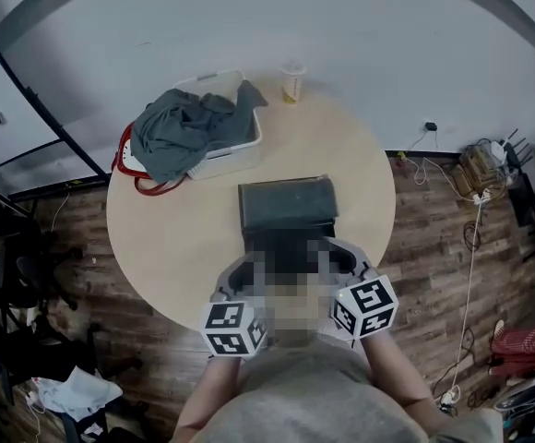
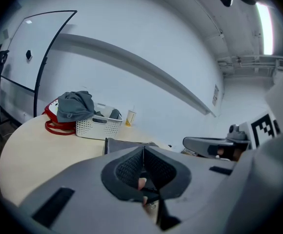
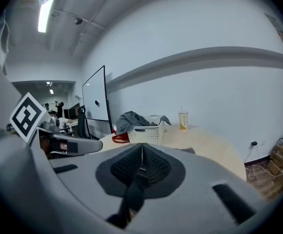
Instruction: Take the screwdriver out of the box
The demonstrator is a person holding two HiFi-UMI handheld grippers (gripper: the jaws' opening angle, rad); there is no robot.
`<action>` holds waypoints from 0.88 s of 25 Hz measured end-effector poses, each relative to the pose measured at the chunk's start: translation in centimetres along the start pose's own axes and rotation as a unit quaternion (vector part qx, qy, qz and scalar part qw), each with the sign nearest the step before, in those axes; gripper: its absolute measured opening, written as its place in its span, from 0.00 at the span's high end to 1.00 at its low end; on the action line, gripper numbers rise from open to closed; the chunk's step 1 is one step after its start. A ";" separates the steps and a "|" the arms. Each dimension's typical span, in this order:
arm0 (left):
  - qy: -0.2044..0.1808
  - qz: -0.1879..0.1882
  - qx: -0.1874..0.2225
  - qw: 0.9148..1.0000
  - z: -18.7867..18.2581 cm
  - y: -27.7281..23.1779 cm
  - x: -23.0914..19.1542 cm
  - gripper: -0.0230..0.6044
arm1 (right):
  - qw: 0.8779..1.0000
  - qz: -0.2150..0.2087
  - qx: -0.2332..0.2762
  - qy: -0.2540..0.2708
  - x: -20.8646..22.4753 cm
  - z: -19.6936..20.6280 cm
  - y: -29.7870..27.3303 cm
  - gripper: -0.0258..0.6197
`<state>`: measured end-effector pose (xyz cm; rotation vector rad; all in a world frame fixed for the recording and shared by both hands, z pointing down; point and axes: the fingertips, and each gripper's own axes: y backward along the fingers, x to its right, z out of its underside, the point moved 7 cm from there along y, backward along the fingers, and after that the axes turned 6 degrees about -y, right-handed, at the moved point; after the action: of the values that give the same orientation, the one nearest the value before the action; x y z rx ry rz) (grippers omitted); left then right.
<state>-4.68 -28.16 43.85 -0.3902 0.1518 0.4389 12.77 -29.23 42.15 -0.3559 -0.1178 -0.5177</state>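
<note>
Round table (image 1: 157, 238): approach to the dark box (image 1: 287, 203).
Left gripper (image 2: 143, 150) and right gripper (image 3: 142, 152) have jaws together, empty; next, probably reach the box and part them for the unseen screwdriver.

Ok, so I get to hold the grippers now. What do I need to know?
Left gripper: jaws together, nothing between the pads.
Right gripper: jaws together, empty.
Both are at the near edge of the round table, just short of the dark box in the middle.
Screwdriver: not in sight, so probably inside the box.
Done: nothing so far.
Left: reach the box, find the screwdriver and lift it out.
The white basket of clothes behind the box is not part of the job.
</note>
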 end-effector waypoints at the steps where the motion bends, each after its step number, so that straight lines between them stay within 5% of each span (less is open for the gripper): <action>1: 0.001 -0.003 -0.001 1.000 0.0 -0.4 0.0 0.96 | 1.000 -0.003 -0.005 0.000 0.6 0.0 -0.4 0.96; 8: 0.007 -0.024 -0.013 1.000 0.2 -2.5 -0.6 0.96 | 0.998 -0.025 -0.060 0.006 3.7 1.6 -3.5 0.96; 12: 0.013 -0.035 -0.017 0.999 0.2 -3.3 -1.1 0.96 | 0.988 -0.061 -0.143 0.022 4.7 3.5 -5.5 0.96; 16: 0.017 -0.047 -0.018 0.999 0.1 -3.6 -1.5 0.96 | 0.961 -0.106 -0.248 0.057 5.0 6.0 -7.1 0.95; 18: 0.020 -0.054 -0.019 0.998 0.2 -3.7 -1.7 0.96 | 0.943 -0.126 -0.296 0.086 4.9 7.2 -7.8 0.80; 22: 0.026 -0.066 -0.021 0.997 0.5 -3.6 -2.3 0.96 | 0.904 -0.157 -0.370 0.144 4.2 9.1 -9.2 0.80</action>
<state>-5.12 -31.89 46.01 -0.4500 0.1670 0.3030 11.59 -35.39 54.25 -1.0082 0.3294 -0.9270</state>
